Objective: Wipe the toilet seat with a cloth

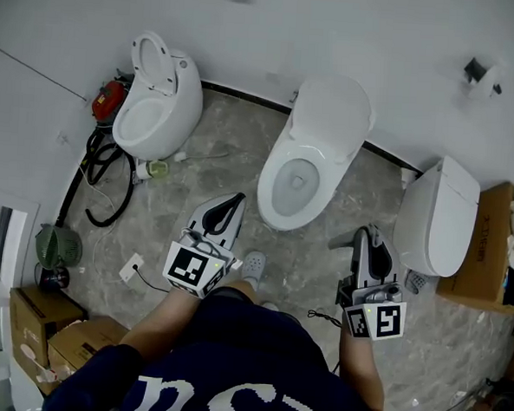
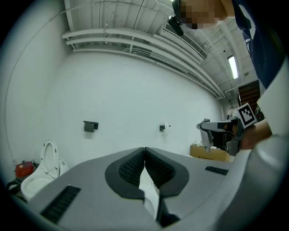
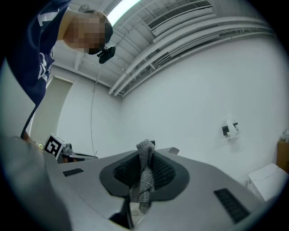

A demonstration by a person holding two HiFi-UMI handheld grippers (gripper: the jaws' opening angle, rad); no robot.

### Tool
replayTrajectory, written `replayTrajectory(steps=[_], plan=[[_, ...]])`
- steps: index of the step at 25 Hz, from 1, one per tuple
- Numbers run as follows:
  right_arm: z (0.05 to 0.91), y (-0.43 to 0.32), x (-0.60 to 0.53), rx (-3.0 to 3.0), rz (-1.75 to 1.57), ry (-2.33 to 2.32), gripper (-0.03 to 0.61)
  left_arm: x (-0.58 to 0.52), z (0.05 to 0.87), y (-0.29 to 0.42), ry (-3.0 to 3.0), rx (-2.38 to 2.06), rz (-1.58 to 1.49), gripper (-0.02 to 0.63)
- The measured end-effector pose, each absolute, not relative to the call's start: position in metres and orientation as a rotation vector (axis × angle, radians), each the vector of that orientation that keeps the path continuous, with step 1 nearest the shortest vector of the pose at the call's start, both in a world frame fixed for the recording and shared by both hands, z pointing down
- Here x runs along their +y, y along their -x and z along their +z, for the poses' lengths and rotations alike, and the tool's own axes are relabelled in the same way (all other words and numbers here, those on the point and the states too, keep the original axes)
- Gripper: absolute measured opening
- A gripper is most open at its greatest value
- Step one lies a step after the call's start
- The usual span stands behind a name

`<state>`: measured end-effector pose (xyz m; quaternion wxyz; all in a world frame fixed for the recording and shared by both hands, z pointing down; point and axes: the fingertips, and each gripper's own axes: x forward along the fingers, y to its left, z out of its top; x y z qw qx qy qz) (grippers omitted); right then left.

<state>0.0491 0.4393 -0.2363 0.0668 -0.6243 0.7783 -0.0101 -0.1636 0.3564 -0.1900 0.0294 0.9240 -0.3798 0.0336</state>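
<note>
Facing the middle toilet (image 1: 319, 117) at the centre of the head view, you have its lid raised against the wall (image 1: 251, 26) and the toilet seat (image 1: 268, 201) down and uncovered. Bare grey floor (image 1: 230, 151) opens on both sides of its bowl, wider toward the left of the frame. Your shoe (image 1: 253, 263) sits just short of the front rim. At the upper left stands a second toilet (image 1: 181, 100) with its lid up, and a black hose (image 1: 102, 182) coils on the floor beside it, close to the left edge. At the right a closed toilet (image 1: 439, 216) stands near your right gripper (image 1: 366, 230), with a cardboard box (image 1: 489, 249) against the right edge behind it. More boxes (image 1: 32, 326) fill the lower left corner.

Your left gripper (image 1: 238, 197) points toward the seat's near-left side, apart from it. In the left gripper view its jaws are pressed together at the tips, with nothing between them (image 2: 144, 151).

Your right gripper points at the gap between the middle and closed toilets. In the right gripper view (image 3: 145, 155) its jaws are clamped on a grey knitted cloth (image 3: 144, 178), bunched upright between the pads, with ends sticking out above and below. The cloth is clear of the seat.
</note>
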Motion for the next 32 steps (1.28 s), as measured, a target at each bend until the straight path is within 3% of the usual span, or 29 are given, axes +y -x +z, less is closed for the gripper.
replayTrajectory(steps=[12, 23, 32], plan=[[-0.22, -0.087, 0.309, 2.348, -0.082, 1.972, 0.069, 0.207, -0.167, 0.12, -2.868, -1.077, 0.155, 0.02], [-0.18, -0.171, 0.163, 2.506, -0.13, 1.819, 0.069, 0.096, -0.117, 0.052, -2.645, -1.321, 0.121, 0.02], [-0.087, -0.204, 0.059, 2.599, -0.258, 1.753, 0.069, 0.011, -0.052, 0.016, -2.572, -1.44, 0.152, 0.02]])
